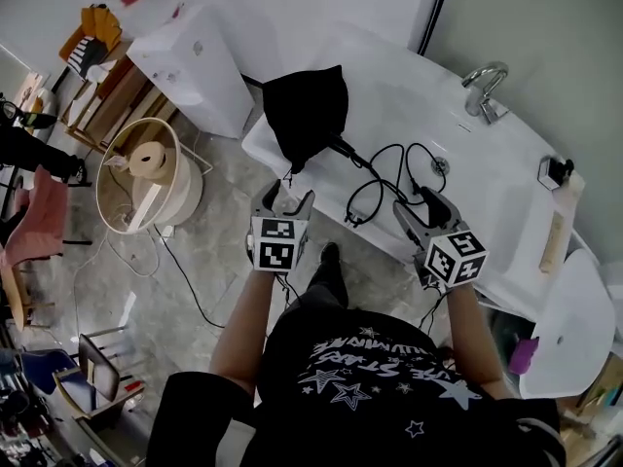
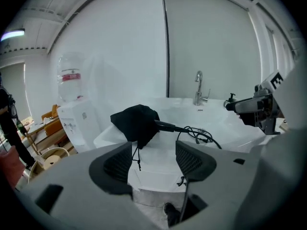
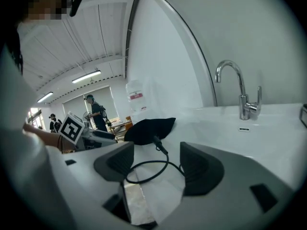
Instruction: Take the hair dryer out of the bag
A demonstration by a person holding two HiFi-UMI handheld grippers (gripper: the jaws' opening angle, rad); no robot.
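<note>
A black drawstring bag (image 1: 307, 110) lies on the white counter (image 1: 487, 193), near its left end. The hair dryer's black handle (image 1: 343, 147) sticks out of the bag's mouth, and its black cord (image 1: 389, 178) loops over the counter to the right. My left gripper (image 1: 288, 199) hangs open just off the counter's front edge, below the bag, with nothing between its jaws. In the left gripper view the bag (image 2: 136, 123) sits ahead of the jaws. My right gripper (image 1: 425, 207) is open and empty by the cord's end; the cord (image 3: 144, 174) shows between its jaws, untouched.
A chrome faucet (image 1: 484, 90) stands at the counter's back right. A white water dispenser (image 1: 190, 61) stands left of the counter, and a round basket with a paper roll (image 1: 146, 173) sits on the floor. Cables trail over the floor.
</note>
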